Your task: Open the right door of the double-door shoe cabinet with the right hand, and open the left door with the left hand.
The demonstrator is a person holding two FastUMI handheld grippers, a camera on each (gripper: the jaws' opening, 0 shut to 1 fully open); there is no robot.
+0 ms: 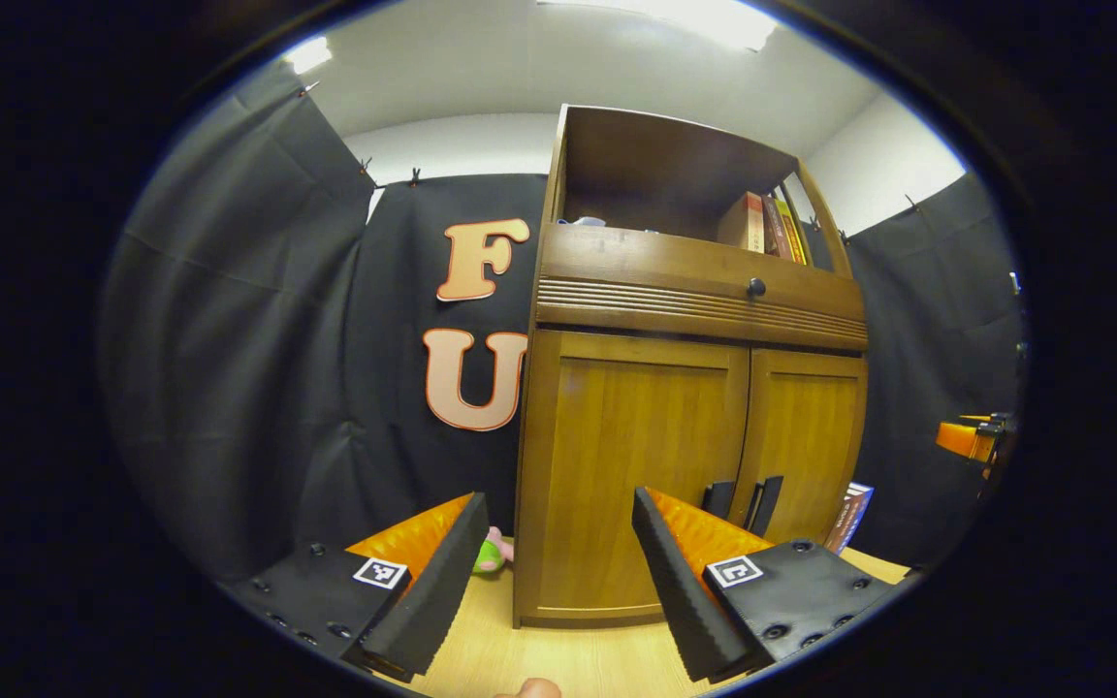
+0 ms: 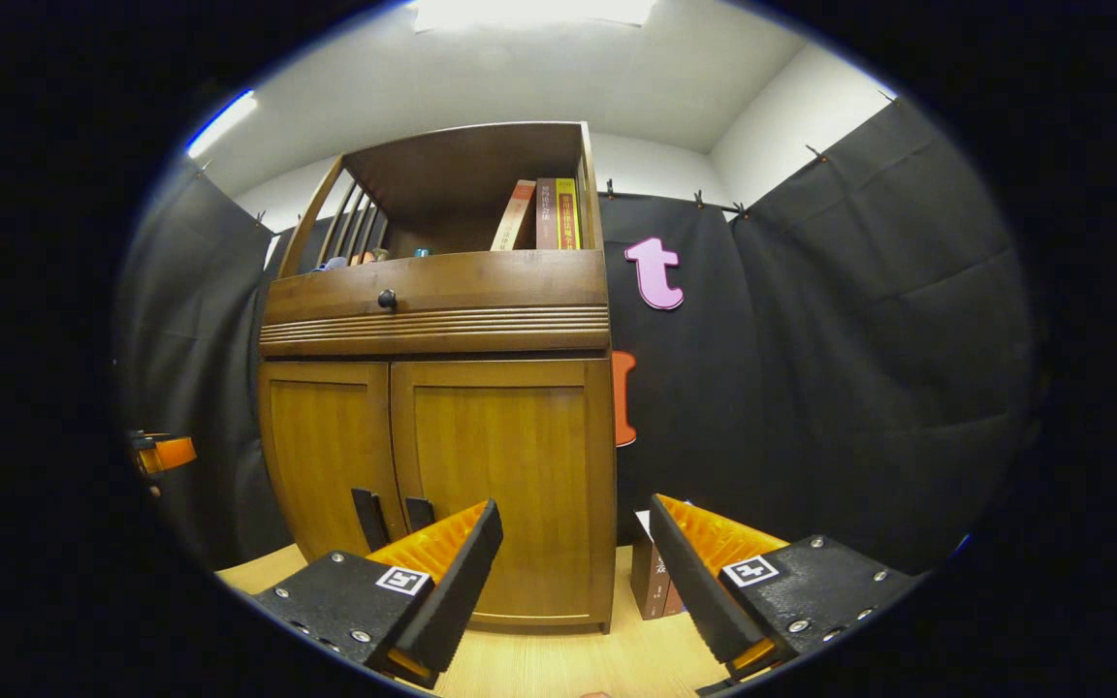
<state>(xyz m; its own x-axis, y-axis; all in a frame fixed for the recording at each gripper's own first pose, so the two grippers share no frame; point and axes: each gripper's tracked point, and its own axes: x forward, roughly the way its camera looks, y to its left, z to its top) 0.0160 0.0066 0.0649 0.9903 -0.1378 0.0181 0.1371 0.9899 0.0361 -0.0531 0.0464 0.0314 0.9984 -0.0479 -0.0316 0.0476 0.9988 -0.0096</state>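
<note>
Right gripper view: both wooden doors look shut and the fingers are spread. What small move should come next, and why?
Probably ease the right gripper forward and to its left, toward the dark vertical handle of the right door. The brown wooden double-door shoe cabinet has both doors closed, the gripper is open and short of the cabinet, and the handle sits left of its fingers. The left gripper also hangs open.

left gripper (image 1: 558, 528) hides cabinet base (image 1: 588, 613).
</note>
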